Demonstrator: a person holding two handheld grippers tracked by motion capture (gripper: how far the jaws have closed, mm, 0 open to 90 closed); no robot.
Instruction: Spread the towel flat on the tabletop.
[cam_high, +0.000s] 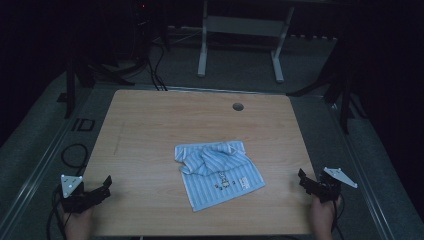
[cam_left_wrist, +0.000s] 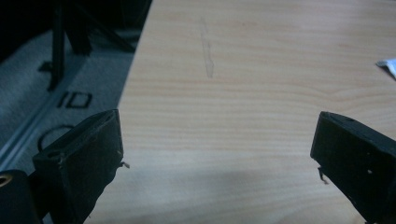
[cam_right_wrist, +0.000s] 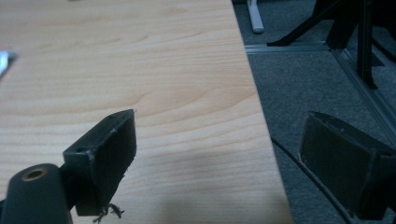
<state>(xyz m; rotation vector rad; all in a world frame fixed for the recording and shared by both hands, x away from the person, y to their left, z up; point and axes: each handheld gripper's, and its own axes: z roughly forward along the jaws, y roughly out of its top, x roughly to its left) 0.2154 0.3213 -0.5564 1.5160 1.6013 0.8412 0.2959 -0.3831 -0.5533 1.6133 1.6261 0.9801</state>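
The left gripper (cam_high: 104, 186) sits at the near left corner of the table (cam_high: 150, 120). Its two black jaws are spread wide, and there is nothing between them, just bare wood. The right gripper (cam_high: 306, 181) sits at the near right edge. Its jaws are spread wide too, one over the wood and one past the edge. A small blue striped shirt (cam_high: 220, 172) lies crumpled in the middle, well apart from both grippers.
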